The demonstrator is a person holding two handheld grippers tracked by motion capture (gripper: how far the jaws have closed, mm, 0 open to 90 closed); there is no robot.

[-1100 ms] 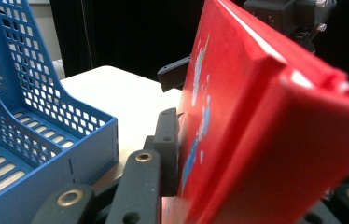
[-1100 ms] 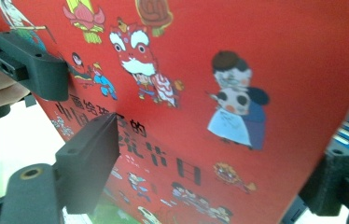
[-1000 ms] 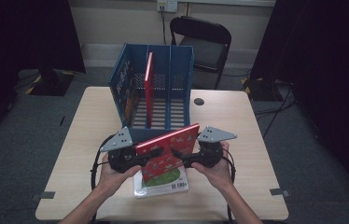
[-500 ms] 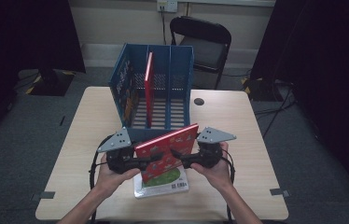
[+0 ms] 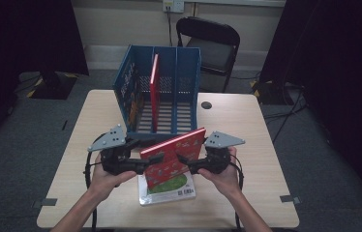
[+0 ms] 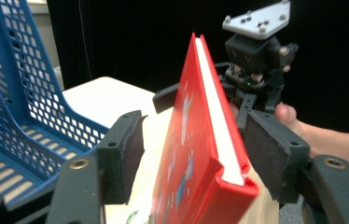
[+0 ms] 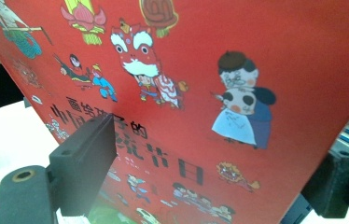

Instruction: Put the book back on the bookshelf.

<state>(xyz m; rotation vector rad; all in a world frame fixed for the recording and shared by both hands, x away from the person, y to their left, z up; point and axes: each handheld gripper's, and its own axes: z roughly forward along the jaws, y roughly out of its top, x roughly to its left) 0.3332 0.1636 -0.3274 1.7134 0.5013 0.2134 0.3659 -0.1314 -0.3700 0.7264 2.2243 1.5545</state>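
Pale wood covers the bench [image 5: 247, 130], which stands on grey carpet with dark curtains at either side. Nearest the person, a book with a green cover [image 5: 169, 189] lies flat on the bench between the two hands. Above it a red hardback [image 5: 174, 154] is held up on a tilt, its illustrated cover facing the person. The left claw [image 5: 146, 163] sits at the book's left end; its jaws have just been opening, and in the left gripper view the red hardback [image 6: 200, 154] stands between the two pads with a gap on each side, so the pads are spread and not pressing. The right claw [image 5: 185, 163] is at the book's right end; in the right gripper view its pads [image 7: 88, 163] flank the cover [image 7: 200, 93] and it appears to pinch the book. Beyond stands a blue slotted basket [image 5: 188, 87] with upright dividers, a second red book [image 5: 154, 92] standing in it. A black folding chair [image 5: 215, 48] waits behind the bench.
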